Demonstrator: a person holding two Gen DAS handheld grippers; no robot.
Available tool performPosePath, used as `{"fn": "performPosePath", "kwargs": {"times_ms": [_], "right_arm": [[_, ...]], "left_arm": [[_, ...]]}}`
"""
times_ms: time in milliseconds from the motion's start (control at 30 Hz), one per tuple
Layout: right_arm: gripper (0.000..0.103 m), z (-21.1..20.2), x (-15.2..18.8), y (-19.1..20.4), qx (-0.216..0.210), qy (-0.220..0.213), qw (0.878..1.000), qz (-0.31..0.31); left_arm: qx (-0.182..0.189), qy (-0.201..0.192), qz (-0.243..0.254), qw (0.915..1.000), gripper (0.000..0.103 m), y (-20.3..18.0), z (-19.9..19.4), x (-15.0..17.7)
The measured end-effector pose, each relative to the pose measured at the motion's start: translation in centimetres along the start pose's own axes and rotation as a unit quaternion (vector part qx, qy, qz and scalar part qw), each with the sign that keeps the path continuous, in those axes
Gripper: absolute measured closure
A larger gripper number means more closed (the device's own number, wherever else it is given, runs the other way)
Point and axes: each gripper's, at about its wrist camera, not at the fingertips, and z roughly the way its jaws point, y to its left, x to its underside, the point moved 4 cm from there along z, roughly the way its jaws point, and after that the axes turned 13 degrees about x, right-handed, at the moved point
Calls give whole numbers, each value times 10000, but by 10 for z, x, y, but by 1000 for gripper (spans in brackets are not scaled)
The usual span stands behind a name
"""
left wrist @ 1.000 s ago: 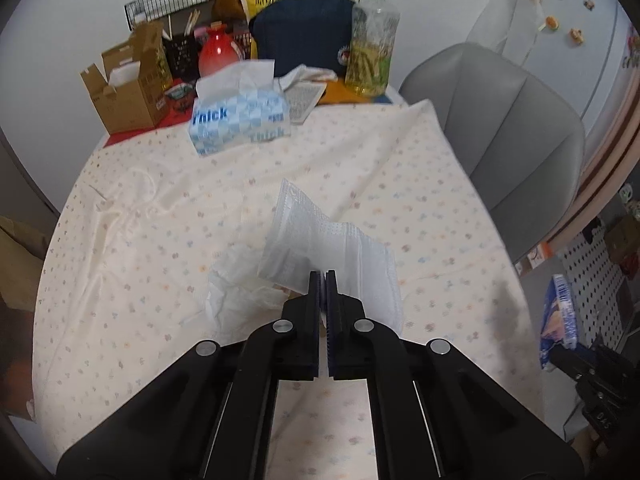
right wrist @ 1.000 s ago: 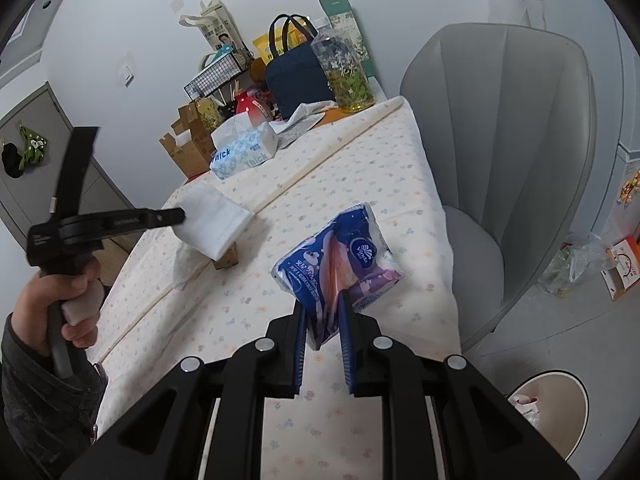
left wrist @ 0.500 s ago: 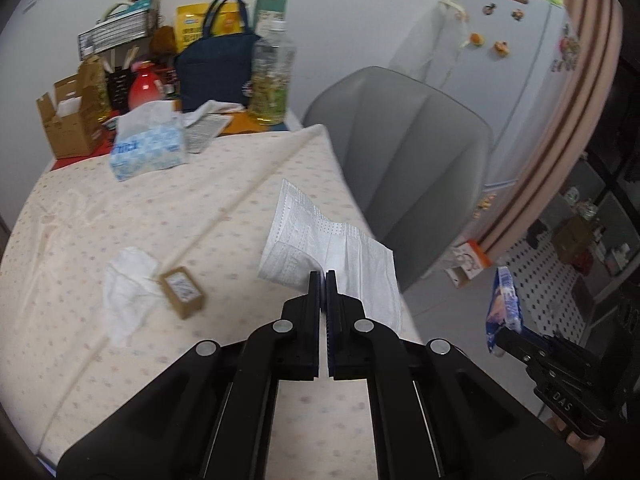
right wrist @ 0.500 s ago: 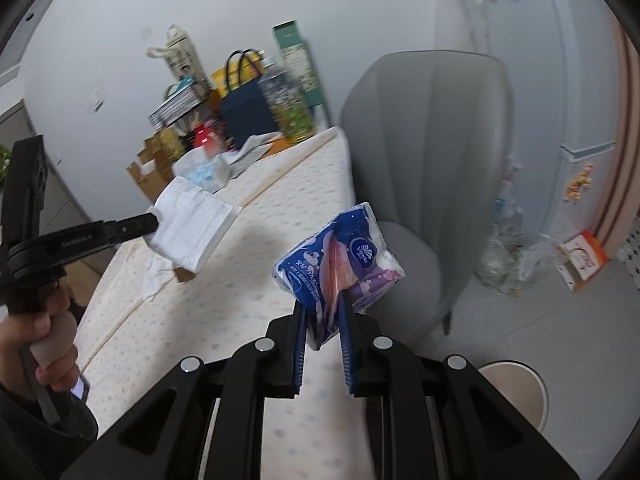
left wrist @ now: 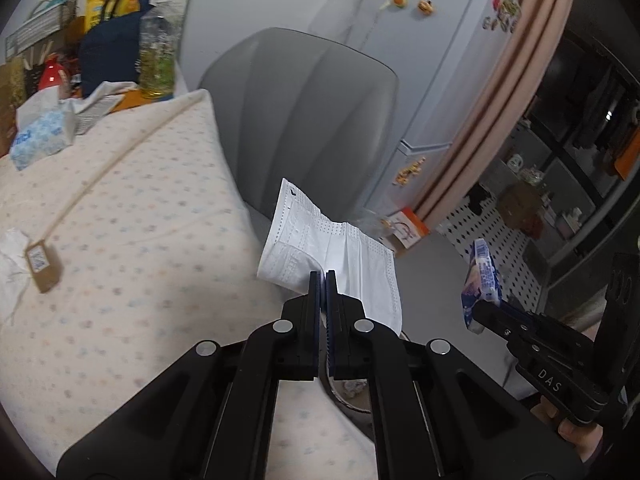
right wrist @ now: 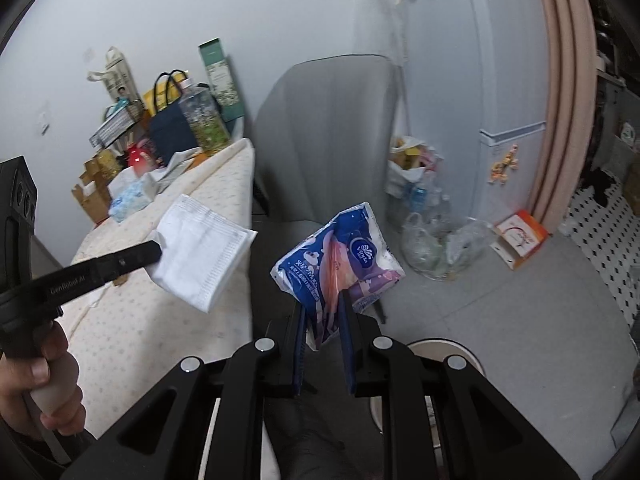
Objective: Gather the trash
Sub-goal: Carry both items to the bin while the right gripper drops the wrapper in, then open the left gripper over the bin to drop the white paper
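Note:
My left gripper [left wrist: 323, 276] is shut on a white face mask [left wrist: 332, 248] and holds it in the air past the table's right edge; the mask also shows in the right wrist view [right wrist: 202, 252]. My right gripper [right wrist: 323, 300] is shut on a blue tissue wrapper [right wrist: 340, 256], held above the floor; the wrapper shows at the right in the left wrist view [left wrist: 482, 276]. A round trash bin [right wrist: 452, 354] sits on the floor below the right gripper, partly hidden. A crumpled tissue [left wrist: 10, 256] and a small brown box [left wrist: 42, 266] lie on the table.
The table with a dotted cloth [left wrist: 132, 216] is at the left, cluttered at the back with a tissue box [left wrist: 42, 136], a bottle [left wrist: 158, 60] and a blue bag [left wrist: 108, 52]. A grey chair [right wrist: 324, 140] stands beside it. Plastic bags [right wrist: 436, 240] lie by the fridge [right wrist: 504, 80].
Both grippers have swung right, off the table toward the floor, carrying the mask and the wrapper. The trash bin has come closer under them.

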Motion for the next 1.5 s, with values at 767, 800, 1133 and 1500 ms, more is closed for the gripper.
{"fn": "performPosePath", "kwargs": {"times_ms": [767,800,1133,1500], "right_arm": [[87,101,69,-121,531,1070,9904,692],[87,105,71,-123,543,1104,9899,703],[78,151,101,-146,448,1543,9826,930],[50,142,100,-168,551,1461,9816,1096]], "left_arm": [[76,1046,152,9944,100,-57,132,52],[56,1090,175,9939,100,-59,137,53],[-81,1412,178,9898,100,-60,167,64],[-198,1657,197,9858,100,-64,187,77]]}}
